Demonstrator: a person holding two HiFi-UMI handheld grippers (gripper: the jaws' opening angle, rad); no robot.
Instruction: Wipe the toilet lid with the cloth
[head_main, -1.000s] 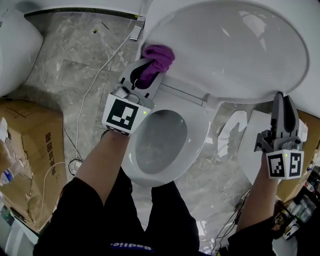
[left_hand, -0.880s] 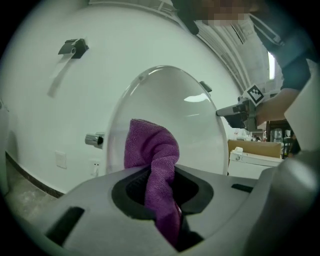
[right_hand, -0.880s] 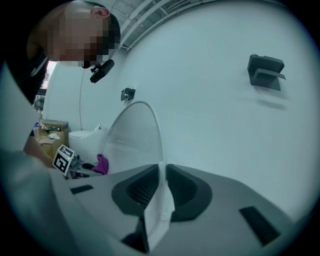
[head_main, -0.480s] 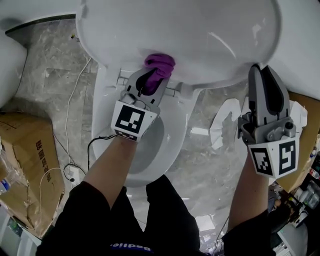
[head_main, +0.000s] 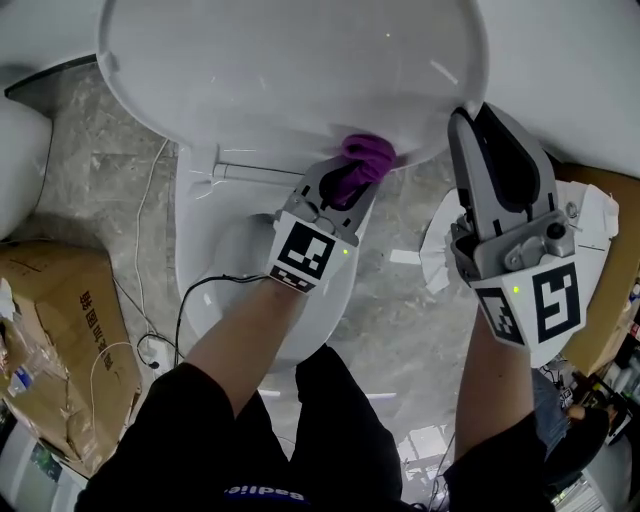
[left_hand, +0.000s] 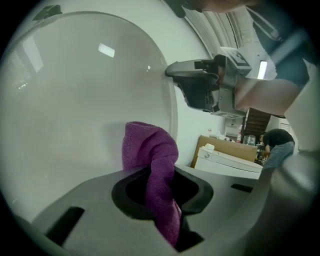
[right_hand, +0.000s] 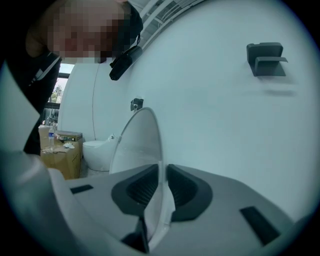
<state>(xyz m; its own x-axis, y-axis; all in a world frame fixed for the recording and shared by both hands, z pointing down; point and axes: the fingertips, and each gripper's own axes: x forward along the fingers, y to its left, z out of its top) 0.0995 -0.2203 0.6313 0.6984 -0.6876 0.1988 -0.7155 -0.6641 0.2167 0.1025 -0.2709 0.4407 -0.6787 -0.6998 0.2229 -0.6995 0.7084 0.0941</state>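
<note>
While tight on cloth (head_main: 368, 153), left gripper (head_main: 352, 178) toward lid (head_main: 290, 80).

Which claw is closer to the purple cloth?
Left. The left claw is clamped on the cloth, pressing it to the lid. The right claw pinches the lid's edge, off to the cloth's right.

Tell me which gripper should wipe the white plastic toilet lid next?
The left gripper: it holds the purple cloth against the white toilet lid. The right gripper is clamped on the lid's edge.
</note>
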